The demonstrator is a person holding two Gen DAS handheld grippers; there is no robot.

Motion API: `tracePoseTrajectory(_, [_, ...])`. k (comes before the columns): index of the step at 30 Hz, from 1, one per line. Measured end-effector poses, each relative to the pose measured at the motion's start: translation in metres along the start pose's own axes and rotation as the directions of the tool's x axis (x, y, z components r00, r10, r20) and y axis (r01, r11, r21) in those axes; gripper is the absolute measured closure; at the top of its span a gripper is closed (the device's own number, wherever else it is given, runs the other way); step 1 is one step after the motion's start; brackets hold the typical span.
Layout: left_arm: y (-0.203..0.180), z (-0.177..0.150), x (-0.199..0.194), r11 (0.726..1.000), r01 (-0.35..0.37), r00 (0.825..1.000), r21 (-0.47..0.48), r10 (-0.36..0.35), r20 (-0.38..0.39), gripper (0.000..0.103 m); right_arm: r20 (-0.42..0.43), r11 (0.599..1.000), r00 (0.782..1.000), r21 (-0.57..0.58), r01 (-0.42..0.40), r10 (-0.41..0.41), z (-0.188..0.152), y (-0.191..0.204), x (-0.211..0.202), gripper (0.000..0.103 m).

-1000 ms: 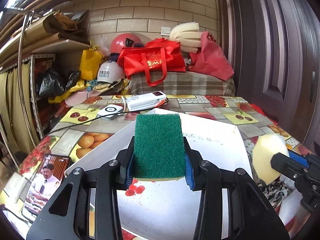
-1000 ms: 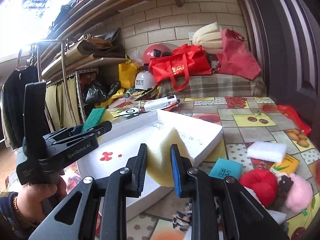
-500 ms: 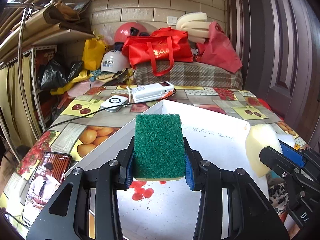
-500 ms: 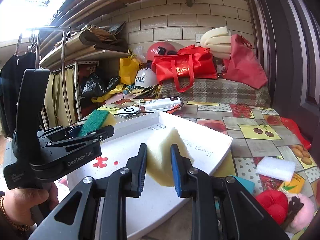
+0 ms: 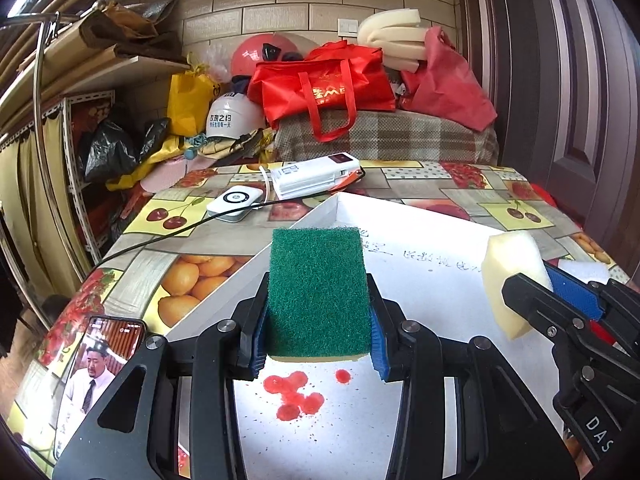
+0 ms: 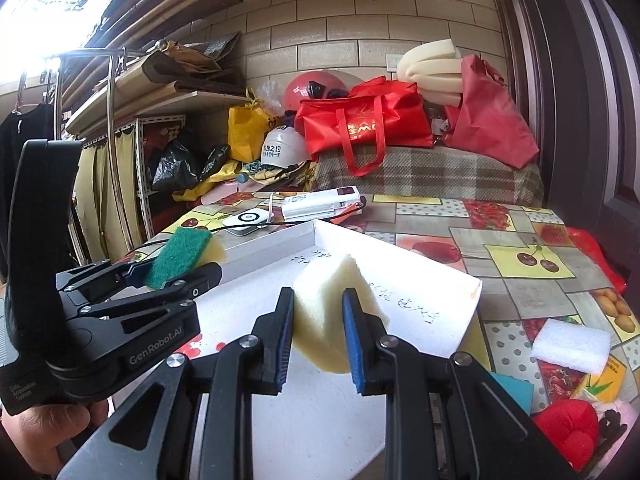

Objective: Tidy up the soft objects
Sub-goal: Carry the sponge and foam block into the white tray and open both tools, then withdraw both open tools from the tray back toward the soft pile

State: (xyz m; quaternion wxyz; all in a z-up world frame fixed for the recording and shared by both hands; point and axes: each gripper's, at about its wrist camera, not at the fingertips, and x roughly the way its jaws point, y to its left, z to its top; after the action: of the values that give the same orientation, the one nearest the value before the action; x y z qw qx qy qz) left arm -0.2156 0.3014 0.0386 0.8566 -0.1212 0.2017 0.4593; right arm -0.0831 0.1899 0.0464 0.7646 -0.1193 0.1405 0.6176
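Observation:
A green scouring sponge (image 5: 318, 292) with a yellow underside sits flat between the blue pads of my left gripper (image 5: 318, 320), which is shut on it. It hangs over the near left part of a shallow white box (image 5: 420, 248) with red stains on its floor. My right gripper (image 6: 318, 332) is shut on a pale yellow foam sponge (image 6: 324, 300), held above the box's floor (image 6: 420, 292). In the left wrist view that foam sponge (image 5: 508, 268) and the right gripper (image 5: 552, 296) show at the right. In the right wrist view the left gripper (image 6: 176, 268) with its green sponge (image 6: 180, 252) stands at the left.
On the fruit-patterned tablecloth right of the box lie a white sponge (image 6: 572, 344), a teal pad (image 6: 516, 392) and a red plush (image 6: 568, 428). A phone (image 5: 100, 364) lies left of the box; a white power bank (image 5: 316, 176), a round charger (image 5: 236, 202) and a cable lie behind it.
Both grippers have moved forward over the white box with their sponges still held. In the left wrist view the right gripper and its foam sponge have come further in from the right.

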Motion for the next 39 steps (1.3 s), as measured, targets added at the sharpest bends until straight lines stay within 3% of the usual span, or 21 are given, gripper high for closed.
tracePoseTrajectory(16, [-0.005,0.0,-0.005,0.999,-0.03,1.0,0.012,0.03,0.006,0.061,0.003,1.0,1.0,-0.002,0.004,-0.004,0.002,0.003,0.002,0.076])
tracePoseTrajectory(17, [-0.005,0.0,-0.006,0.999,-0.034,0.999,0.009,0.034,0.007,0.061,0.0,1.0,1.0,-0.003,0.001,-0.001,0.002,0.003,0.003,0.069])
tracePoseTrajectory(18, [-0.005,0.0,-0.006,0.999,-0.038,0.999,0.005,0.038,0.008,0.059,-0.004,1.0,1.0,-0.003,0.001,-0.001,0.002,0.003,0.004,0.049])
tracePoseTrajectory(20, [-0.001,0.0,-0.008,0.998,-0.055,0.998,-0.019,0.055,0.02,0.03,-0.006,1.0,1.0,0.017,0.027,-0.026,0.002,-0.001,0.004,0.024])
tracePoseTrajectory(21, [0.003,0.0,-0.009,0.997,-0.066,0.997,-0.04,0.067,0.028,0.008,-0.006,0.999,1.0,0.035,0.029,-0.029,0.002,-0.004,0.003,0.017])
tracePoseTrajectory(22, [0.007,0.0,-0.011,0.995,-0.076,0.996,-0.064,0.078,0.035,0.0,-0.004,0.998,1.0,0.053,0.024,-0.023,0.002,-0.007,0.003,0.017])
tracePoseTrajectory(29, [0.013,-0.001,-0.018,0.99,-0.103,0.991,-0.097,0.11,0.075,0.0,0.042,0.999,0.998,0.029,0.042,-0.043,0.002,0.0,-0.006,0.015])
tracePoseTrajectory(31, [0.014,-0.002,-0.019,0.99,-0.101,0.991,-0.102,0.11,0.08,0.0,0.05,0.998,0.997,0.027,0.052,-0.053,0.002,0.001,-0.007,0.011])
tracePoseTrajectory(33, [0.016,-0.002,-0.022,0.989,-0.103,0.989,-0.11,0.114,0.092,0.0,0.047,0.997,0.997,0.044,0.061,-0.064,0.002,-0.003,-0.006,0.0])
tracePoseTrajectory(39, [0.013,-0.005,-0.03,0.988,-0.117,0.983,-0.101,0.13,0.132,0.0,0.079,0.997,0.995,0.049,0.06,-0.064,0.002,-0.004,-0.011,0.0])
